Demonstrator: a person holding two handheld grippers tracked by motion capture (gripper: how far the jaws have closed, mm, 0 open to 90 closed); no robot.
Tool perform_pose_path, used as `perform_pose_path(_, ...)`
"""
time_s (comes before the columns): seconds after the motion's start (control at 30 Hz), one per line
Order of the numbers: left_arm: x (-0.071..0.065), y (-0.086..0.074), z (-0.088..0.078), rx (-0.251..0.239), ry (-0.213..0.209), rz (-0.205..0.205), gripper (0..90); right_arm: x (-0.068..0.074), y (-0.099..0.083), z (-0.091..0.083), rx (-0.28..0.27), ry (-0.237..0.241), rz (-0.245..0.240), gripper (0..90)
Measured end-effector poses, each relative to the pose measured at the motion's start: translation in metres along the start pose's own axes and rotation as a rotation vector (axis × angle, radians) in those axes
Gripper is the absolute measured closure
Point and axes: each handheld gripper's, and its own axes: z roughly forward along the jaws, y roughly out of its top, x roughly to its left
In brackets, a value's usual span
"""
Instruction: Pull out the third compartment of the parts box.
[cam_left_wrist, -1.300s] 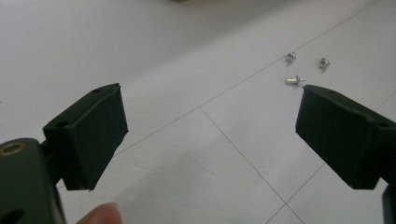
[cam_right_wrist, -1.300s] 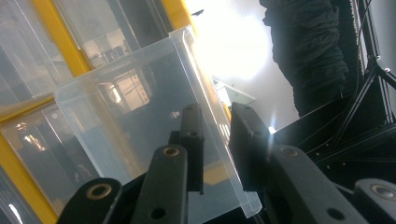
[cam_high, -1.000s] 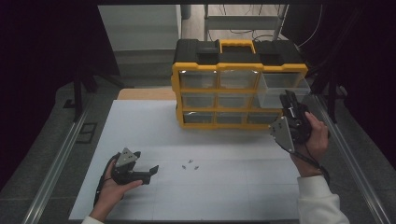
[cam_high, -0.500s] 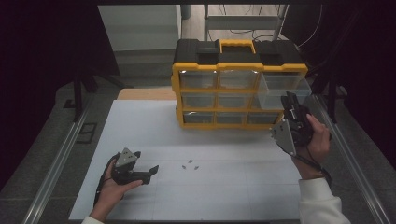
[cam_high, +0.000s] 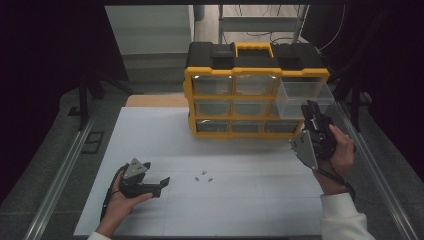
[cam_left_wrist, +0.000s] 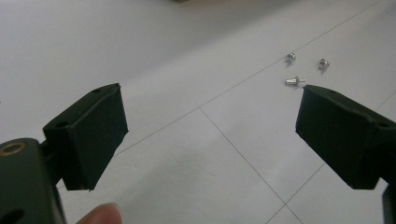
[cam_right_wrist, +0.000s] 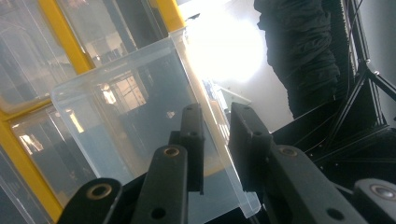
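A yellow and black drawer organizer (cam_high: 235, 105) stands at the back of the white mat. Its top right clear drawer (cam_high: 300, 95) is pulled out. My right gripper (cam_high: 311, 111) is raised to that drawer's front right corner. In the right gripper view the drawer (cam_right_wrist: 130, 112) has its side wall between the jaws of the right gripper (cam_right_wrist: 215, 144), which stand close together on it. My left gripper (cam_high: 156, 174) rests low on the mat at the front left, open and empty. Three small screws (cam_high: 202, 176) lie just to its right. In the left gripper view the screws (cam_left_wrist: 295, 80) sit beyond the wide-open left gripper (cam_left_wrist: 212, 135).
The white mat (cam_high: 250, 210) covers the table, marked with thin grid lines. Metal rails (cam_high: 60, 170) run along both sides. The organizer's other clear drawers (cam_high: 232, 107) are pushed in. Dark stands and cables are behind the table at the right.
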Motion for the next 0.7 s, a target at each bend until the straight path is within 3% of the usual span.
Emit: perform_pose_path(0.7, 0.0, 0.0, 0.0, -0.001, -0.002, 0.001, 9.5, 0.0005, 0.0007, -0.0085, -0.013, -0.006, -0.001, 75.8)
